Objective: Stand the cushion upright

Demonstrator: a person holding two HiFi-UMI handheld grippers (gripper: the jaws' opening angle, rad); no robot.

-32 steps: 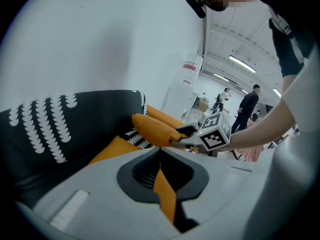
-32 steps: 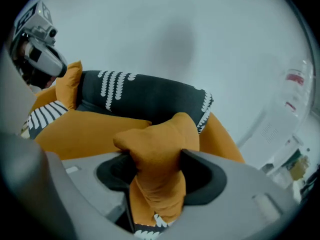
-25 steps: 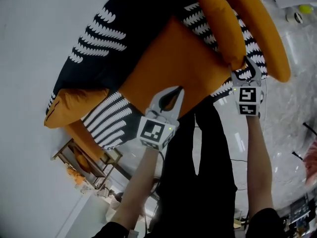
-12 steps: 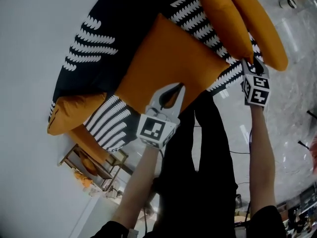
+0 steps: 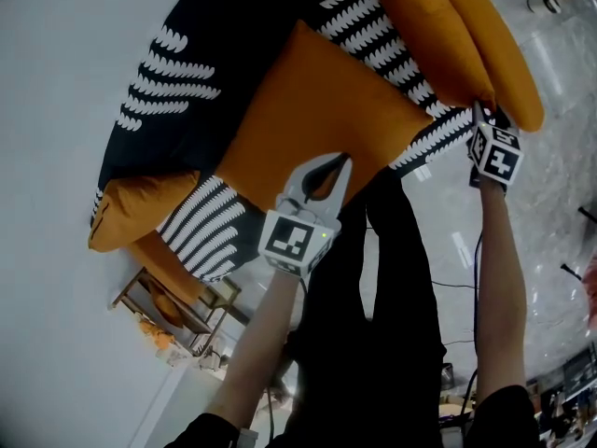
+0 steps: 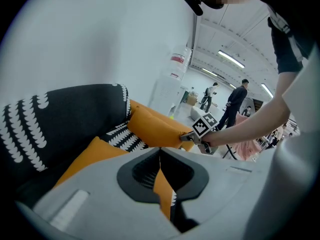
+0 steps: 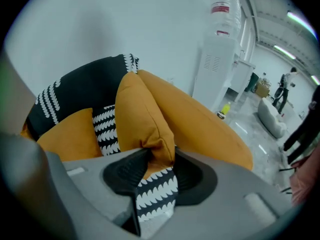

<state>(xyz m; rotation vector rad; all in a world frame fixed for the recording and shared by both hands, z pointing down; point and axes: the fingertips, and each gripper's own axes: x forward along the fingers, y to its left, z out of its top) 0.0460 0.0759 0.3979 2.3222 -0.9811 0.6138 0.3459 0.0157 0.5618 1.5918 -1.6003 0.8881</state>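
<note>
A big orange cushion (image 5: 317,110) lies flat on the seat of the black sofa (image 5: 215,35) with its white leaf print. My left gripper (image 5: 326,164) is shut on that cushion's near edge; in the left gripper view a thin fold of orange fabric (image 6: 161,186) shows between the jaws of the left gripper (image 6: 160,154). A second orange cushion (image 5: 424,26) leans against the orange armrest (image 5: 499,40). My right gripper (image 5: 482,112) is at its lower corner. In the right gripper view the right gripper (image 7: 159,156) is closing, and its pads pinch the bunched corner (image 7: 160,146).
A third orange cushion (image 5: 140,208) lies at the sofa's left end, above a small wooden side table (image 5: 177,311). The person's dark trousers (image 5: 373,306) stand against the sofa front. A water dispenser (image 7: 220,59) stands by the wall, and people (image 6: 237,101) are far off.
My right gripper has shifted to the right along the sofa's front, rolled, and its jaws have narrowed onto the second cushion's corner. The left gripper keeps its hold on the flat cushion.
</note>
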